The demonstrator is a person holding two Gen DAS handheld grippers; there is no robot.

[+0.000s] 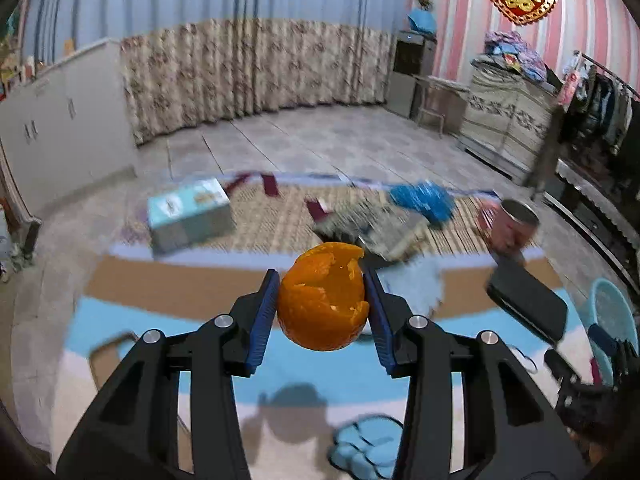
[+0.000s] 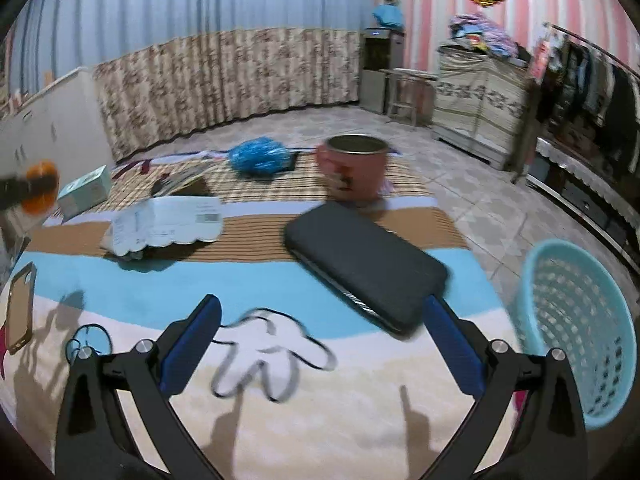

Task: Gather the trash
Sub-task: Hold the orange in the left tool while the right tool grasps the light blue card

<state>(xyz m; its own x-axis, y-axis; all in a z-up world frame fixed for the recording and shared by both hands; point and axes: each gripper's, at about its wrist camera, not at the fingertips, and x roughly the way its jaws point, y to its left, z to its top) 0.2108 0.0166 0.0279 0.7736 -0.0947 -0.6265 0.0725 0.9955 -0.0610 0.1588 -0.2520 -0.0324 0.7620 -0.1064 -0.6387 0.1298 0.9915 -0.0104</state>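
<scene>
My left gripper [image 1: 322, 304] is shut on a hollow orange peel [image 1: 323, 300] and holds it above the striped rug; the peel also shows at the far left of the right wrist view [image 2: 40, 188]. My right gripper [image 2: 320, 336] is open and empty, low over the rug. A light blue mesh basket [image 2: 576, 332] stands on the floor at the right, also seen in the left wrist view [image 1: 614, 316]. A torn white paper package [image 2: 164, 228], a crumpled blue bag [image 2: 260, 156] and a small teal box [image 2: 86, 190] lie on the mats.
A black flat case [image 2: 364, 264] lies just ahead of the right gripper. A pink can [image 2: 354, 168] stands behind it. A phone [image 2: 20, 314] lies at the left of the rug [image 2: 240, 280]. A clothes rack [image 2: 588, 80] and cabinets line the right wall.
</scene>
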